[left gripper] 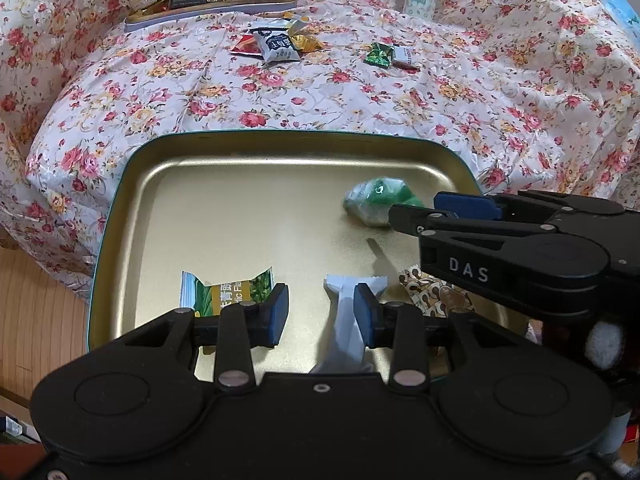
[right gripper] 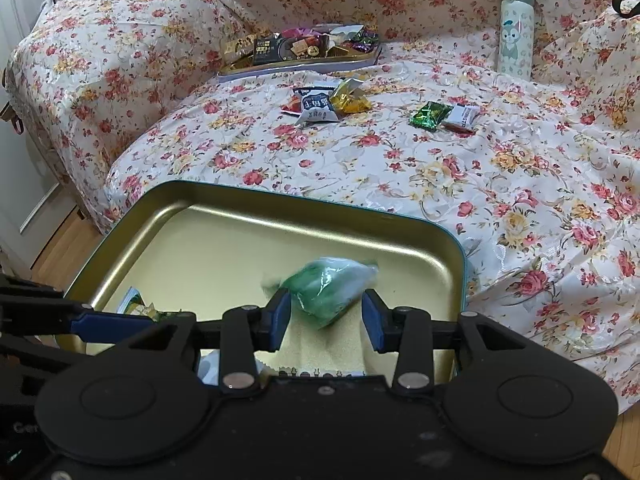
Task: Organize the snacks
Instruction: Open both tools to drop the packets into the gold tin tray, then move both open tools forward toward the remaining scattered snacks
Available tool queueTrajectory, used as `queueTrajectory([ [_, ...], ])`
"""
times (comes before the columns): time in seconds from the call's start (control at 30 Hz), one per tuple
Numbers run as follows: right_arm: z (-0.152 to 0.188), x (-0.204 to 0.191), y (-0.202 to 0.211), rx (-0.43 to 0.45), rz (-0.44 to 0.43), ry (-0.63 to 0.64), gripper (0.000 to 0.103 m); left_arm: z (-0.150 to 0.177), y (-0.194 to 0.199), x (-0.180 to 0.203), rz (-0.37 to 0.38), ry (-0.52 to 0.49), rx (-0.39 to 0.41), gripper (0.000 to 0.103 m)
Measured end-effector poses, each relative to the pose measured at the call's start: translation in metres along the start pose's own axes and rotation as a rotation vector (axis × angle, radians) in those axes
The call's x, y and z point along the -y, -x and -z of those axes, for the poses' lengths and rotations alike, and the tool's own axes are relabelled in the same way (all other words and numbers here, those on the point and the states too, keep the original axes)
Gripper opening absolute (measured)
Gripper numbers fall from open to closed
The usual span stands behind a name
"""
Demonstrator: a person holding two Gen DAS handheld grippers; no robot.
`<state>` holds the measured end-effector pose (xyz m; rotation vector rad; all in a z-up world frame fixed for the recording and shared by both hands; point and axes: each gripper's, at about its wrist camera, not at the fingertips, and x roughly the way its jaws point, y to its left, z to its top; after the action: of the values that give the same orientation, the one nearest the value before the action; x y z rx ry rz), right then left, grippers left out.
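my right claw (right gripper: 325, 322) hangs over the gold tin (right gripper: 256, 216), jaws parted; the blurred green packet (right gripper: 330, 290) sits between the pads, brushing the left one at most, clear of the right, so i count nothing gripped. my left claw (left gripper: 322, 314) is partly open, a pale blue packet (left gripper: 346, 312) against its right pad, left pad clear; i can't tell if it's held. in the tin also lie a green-yellow packet (left gripper: 226, 292) and a brown-patterned one (left gripper: 430, 294). beyond, loose sweets (right gripper: 326, 100) dot the floral bed (right gripper: 520, 184), with a full tray (right gripper: 300, 54) and a bottle (right gripper: 516, 36) behind.
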<state>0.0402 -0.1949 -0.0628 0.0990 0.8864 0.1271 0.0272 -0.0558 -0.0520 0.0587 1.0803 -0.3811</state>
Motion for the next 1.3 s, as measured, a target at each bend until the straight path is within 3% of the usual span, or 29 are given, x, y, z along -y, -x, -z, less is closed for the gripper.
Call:
queueTrajectory([
  [0.37, -0.004, -0.003, 0.022, 0.057, 0.003, 0.025, 0.047, -0.004, 0.01, -0.003, -0.048, -0.009, 0.071, 0.046],
  [0.47, -0.008, -0.002, 0.027, 0.091, 0.016, 0.034, 0.056, -0.011, 0.017, -0.007, -0.05, -0.023, 0.124, 0.048],
  [0.57, -0.014, -0.001, 0.029, 0.13, 0.04, 0.051, 0.059, -0.02, 0.026, -0.01, -0.073, -0.061, 0.22, 0.059],
  [0.63, -0.018, -0.001, 0.03, 0.156, 0.055, 0.068, 0.067, -0.027, 0.035, -0.012, -0.107, -0.08, 0.313, 0.066],
  [0.7, -0.023, 0.0, 0.031, 0.176, 0.067, 0.09, 0.069, -0.035, 0.042, -0.016, -0.133, -0.079, 0.392, 0.068],
  [0.9, -0.044, 0.002, 0.029, 0.261, 0.125, 0.177, 0.08, -0.066, 0.05, -0.029, -0.148, -0.089, 0.535, 0.076],
  [1.03, -0.066, 0.011, 0.024, 0.328, 0.159, 0.197, 0.085, -0.092, 0.049, -0.037, -0.218, -0.12, 0.623, 0.087],
  [1.13, -0.082, 0.018, 0.018, 0.364, 0.167, 0.21, 0.09, -0.109, 0.042, -0.042, -0.255, -0.153, 0.65, 0.088],
  [1.3, -0.103, 0.029, 0.001, 0.402, 0.208, 0.22, 0.091, -0.134, 0.022, -0.048, -0.269, -0.208, 0.63, 0.088],
])
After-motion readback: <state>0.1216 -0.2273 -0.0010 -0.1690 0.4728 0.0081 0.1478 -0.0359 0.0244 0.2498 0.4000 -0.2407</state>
